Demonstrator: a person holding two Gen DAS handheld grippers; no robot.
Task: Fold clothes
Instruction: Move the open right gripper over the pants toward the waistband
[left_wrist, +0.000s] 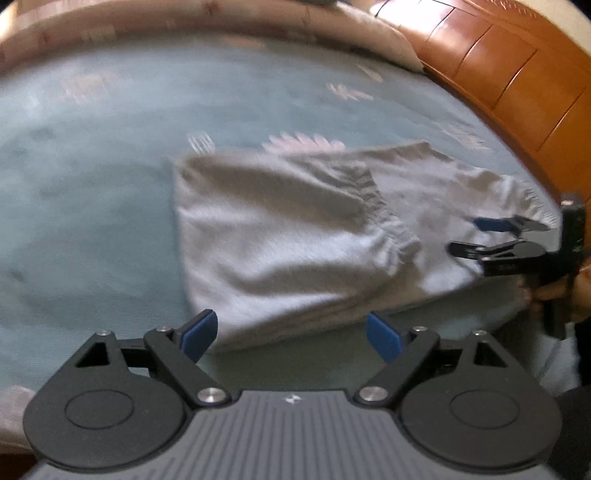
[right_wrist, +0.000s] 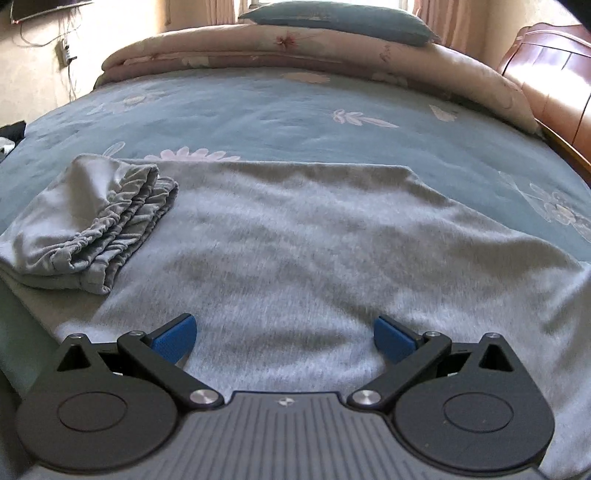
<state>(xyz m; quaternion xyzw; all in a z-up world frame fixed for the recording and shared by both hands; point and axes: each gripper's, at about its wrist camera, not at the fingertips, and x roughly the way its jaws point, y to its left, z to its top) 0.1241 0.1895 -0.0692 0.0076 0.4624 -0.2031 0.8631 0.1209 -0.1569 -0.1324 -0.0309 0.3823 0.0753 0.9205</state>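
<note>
A grey garment (left_wrist: 280, 236) lies partly folded on the blue bedspread; it also fills the right wrist view (right_wrist: 295, 258). Its gathered elastic waistband (right_wrist: 125, 225) is folded over onto the left part of the cloth. My left gripper (left_wrist: 291, 332) is open and empty, just before the garment's near edge. My right gripper (right_wrist: 284, 336) is open and empty, low over the grey cloth. In the left wrist view the right gripper (left_wrist: 469, 236) shows at the garment's right end, jaws apart.
The blue floral bedspread (right_wrist: 295, 110) covers the bed. A rolled pink quilt (right_wrist: 295, 48) and a dark pillow (right_wrist: 340, 18) lie at the far side. A wooden headboard (left_wrist: 509, 74) runs along the right.
</note>
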